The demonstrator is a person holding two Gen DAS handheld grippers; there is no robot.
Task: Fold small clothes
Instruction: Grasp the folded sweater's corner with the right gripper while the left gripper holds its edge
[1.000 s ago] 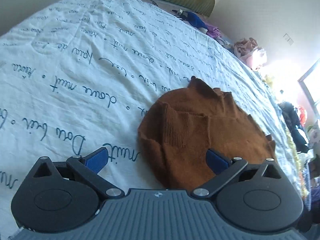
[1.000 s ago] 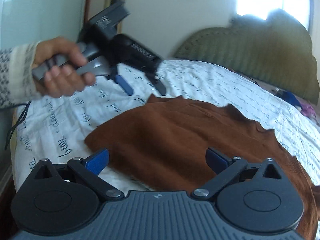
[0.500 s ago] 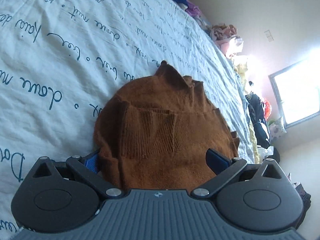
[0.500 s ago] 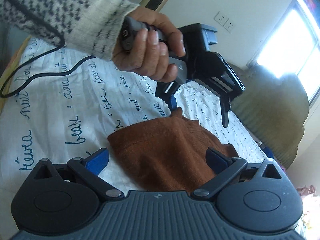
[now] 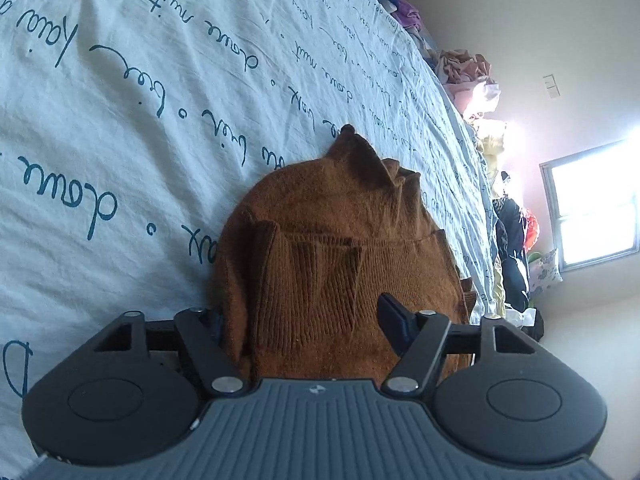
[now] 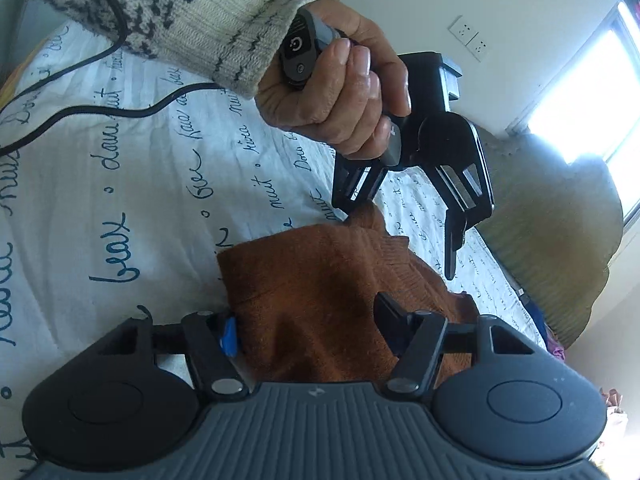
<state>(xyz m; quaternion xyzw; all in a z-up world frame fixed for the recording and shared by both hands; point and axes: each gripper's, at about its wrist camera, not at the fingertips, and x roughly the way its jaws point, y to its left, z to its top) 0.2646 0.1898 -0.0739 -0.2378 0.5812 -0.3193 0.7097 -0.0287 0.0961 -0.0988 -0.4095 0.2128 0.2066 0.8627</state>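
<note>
A rust-brown knitted sweater [image 5: 336, 256] lies bunched on a white bedsheet [image 5: 120, 100] printed with blue script. The left gripper [image 5: 308, 320] and right gripper [image 6: 308, 320] each straddle a sweater edge, jaws closing, not yet clamped. A hand [image 6: 340, 96] grips the left tool.

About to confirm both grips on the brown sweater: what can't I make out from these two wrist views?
- Left wrist: left gripper's left pad, hidden behind the brown sweater.
- Right wrist: sweater's near edge, cut off by the right gripper body.
- Both views: whether the closing pads press the knit yet.
</note>
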